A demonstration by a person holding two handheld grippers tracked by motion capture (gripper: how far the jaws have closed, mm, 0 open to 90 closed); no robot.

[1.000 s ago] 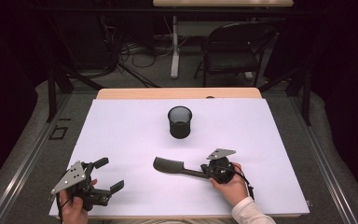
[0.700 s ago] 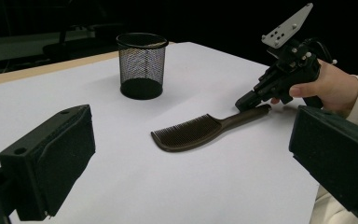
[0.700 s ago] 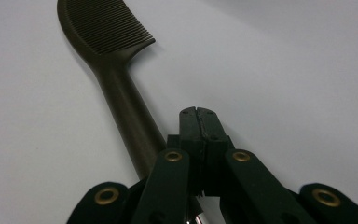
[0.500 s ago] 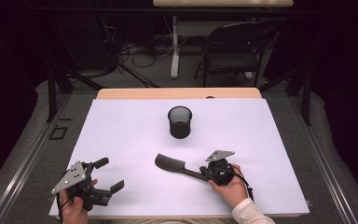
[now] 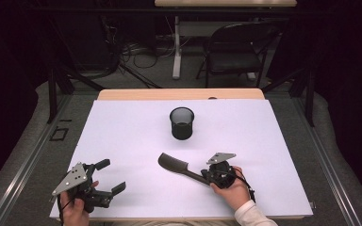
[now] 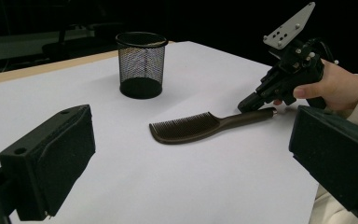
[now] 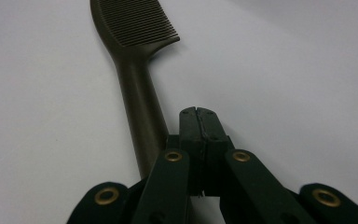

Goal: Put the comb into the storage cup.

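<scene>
A dark comb point(image 5: 174, 165) lies flat on the white table cover, its toothed head pointing toward the far left. In the left gripper view the comb point(image 6: 191, 128) lies between that gripper and the black mesh cup point(image 6: 141, 63). My right gripper point(image 5: 206, 176) is shut, and its tip point(image 6: 249, 103) rests at the end of the comb's handle. In the right gripper view the jaws point(image 7: 198, 112) meet with nothing between them, and the comb point(image 7: 135, 28) runs past their left side. My left gripper point(image 5: 111, 175) stands open near the front left edge, empty, with its jaws wide apart point(image 6: 193, 161).
The mesh cup point(image 5: 182, 123) stands upright at the table's middle, beyond the comb. White cover point(image 5: 122, 132) spreads over the table, with a wooden strip point(image 5: 179, 94) along the far edge. A chair point(image 5: 235, 52) and cables sit on the floor behind.
</scene>
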